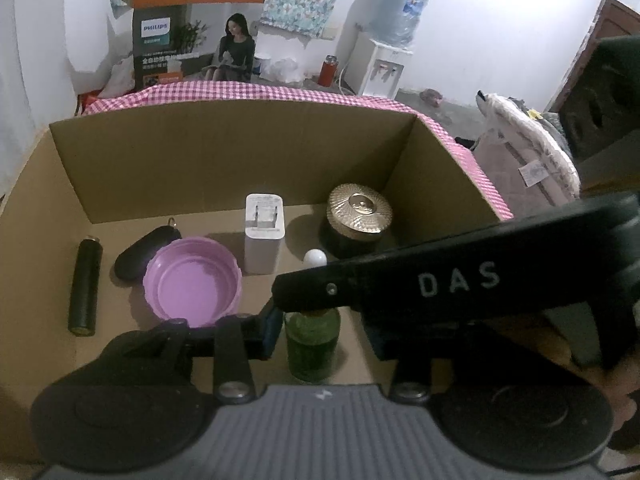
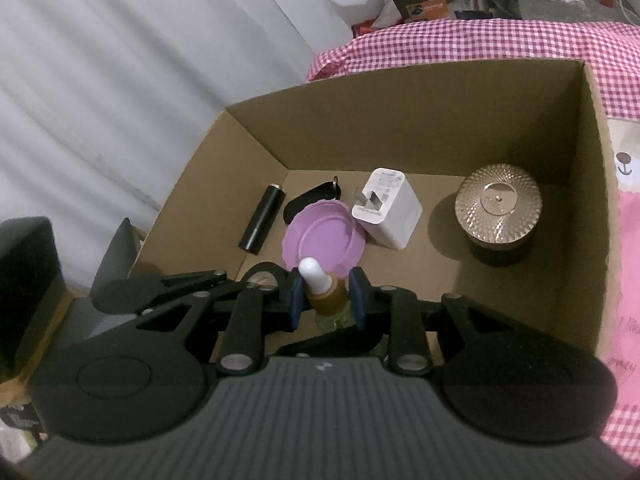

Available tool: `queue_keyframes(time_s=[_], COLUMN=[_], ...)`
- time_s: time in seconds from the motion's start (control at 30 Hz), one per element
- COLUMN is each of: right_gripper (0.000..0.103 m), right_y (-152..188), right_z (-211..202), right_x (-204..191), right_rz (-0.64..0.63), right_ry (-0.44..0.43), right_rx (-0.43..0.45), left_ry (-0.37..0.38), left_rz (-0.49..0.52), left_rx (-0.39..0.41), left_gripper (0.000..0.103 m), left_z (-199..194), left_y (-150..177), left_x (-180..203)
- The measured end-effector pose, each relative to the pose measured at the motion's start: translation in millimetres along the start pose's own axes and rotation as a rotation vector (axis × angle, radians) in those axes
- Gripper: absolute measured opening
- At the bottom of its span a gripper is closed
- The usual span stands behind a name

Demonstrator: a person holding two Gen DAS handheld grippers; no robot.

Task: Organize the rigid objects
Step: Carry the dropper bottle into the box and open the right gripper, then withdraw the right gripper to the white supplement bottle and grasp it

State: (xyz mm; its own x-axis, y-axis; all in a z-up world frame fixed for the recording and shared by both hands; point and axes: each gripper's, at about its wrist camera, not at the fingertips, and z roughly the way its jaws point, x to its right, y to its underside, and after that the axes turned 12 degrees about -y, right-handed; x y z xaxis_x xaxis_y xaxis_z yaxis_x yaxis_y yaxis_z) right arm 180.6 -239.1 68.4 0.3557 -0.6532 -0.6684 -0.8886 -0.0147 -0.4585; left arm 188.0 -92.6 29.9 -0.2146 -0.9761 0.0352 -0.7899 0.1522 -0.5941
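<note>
A green dropper bottle [image 2: 326, 296] with a white bulb and brown collar stands upright between the blue pads of my right gripper [image 2: 325, 300], which is shut on its neck, low over the front of a cardboard box [image 2: 440, 120]. In the left wrist view the bottle [image 1: 312, 344] stands between the fingers of my left gripper [image 1: 320, 328], which is open around it. The right gripper's arm [image 1: 460, 284] crosses above the bottle. In the box lie a purple lid [image 1: 192, 282], a white charger [image 1: 264, 232], a gold-lidded jar [image 1: 358, 220], a black cylinder [image 1: 85, 286] and a black key fob [image 1: 146, 252].
The box sits on a pink checked cloth [image 2: 480, 44]. A white wall [image 2: 120, 80] is to the left. Behind stand a Philips carton [image 1: 192, 32] and a water dispenser [image 1: 380, 68]. A white padded bundle [image 1: 528, 156] lies at the right.
</note>
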Motion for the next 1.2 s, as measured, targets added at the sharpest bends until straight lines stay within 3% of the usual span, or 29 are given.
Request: queue_keyframes(time_s=[0.1, 0.2, 0.23, 0.4, 0.53, 0.7, 0.9, 1.2], right_gripper=[0.029, 0.046, 0.053, 0.066, 0.080, 0.087, 0.087, 0.088], right_y=[-0.8, 2.7, 4.8, 23.4, 53.7, 99.0, 142.5, 168.5], right_z=[1.1, -10.5, -16.1, -51.2, -88.6, -116.3, -129.4, -106.3], right_x=[-0.4, -8.2, -12.1, -34.3, -55.6, -74.7, -86.0, -85.0], right_rz=[0.010, -0.003, -0.012, -0.035, -0.074, -0.100, -0.093, -0.046], right_ry=[-0.013, -0.010, -0.006, -0.007, -0.009, -0.013, -0.013, -0.045], right_rx=[0.008, 0.049, 0.073, 0.208, 0.336, 0.429, 0.470, 0.462], left_ry=[0.001, -0.009, -0.014, -0.017, -0.022, 0.002, -0.019, -0.094], left_rz=[0.012, 0.040, 0.048, 0.091, 0.128, 0.159, 0.175, 0.124], left_rx=[0.026, 0.057, 0.070, 0.183, 0.254, 0.313, 0.346, 0.347], left_gripper=[0.061, 0.072, 0.074, 0.089, 0.093, 0.098, 0.100, 0.100], left_z=[-7.8, -19.0, -24.1, -58.6, -85.7, -115.8, -137.5, -148.9], left_y=[2.5, 7.3, 9.8, 26.5, 39.5, 57.3, 82.6, 110.0], left_x=[3.3, 7.6, 9.4, 18.8, 27.5, 31.7, 29.0, -3.0])
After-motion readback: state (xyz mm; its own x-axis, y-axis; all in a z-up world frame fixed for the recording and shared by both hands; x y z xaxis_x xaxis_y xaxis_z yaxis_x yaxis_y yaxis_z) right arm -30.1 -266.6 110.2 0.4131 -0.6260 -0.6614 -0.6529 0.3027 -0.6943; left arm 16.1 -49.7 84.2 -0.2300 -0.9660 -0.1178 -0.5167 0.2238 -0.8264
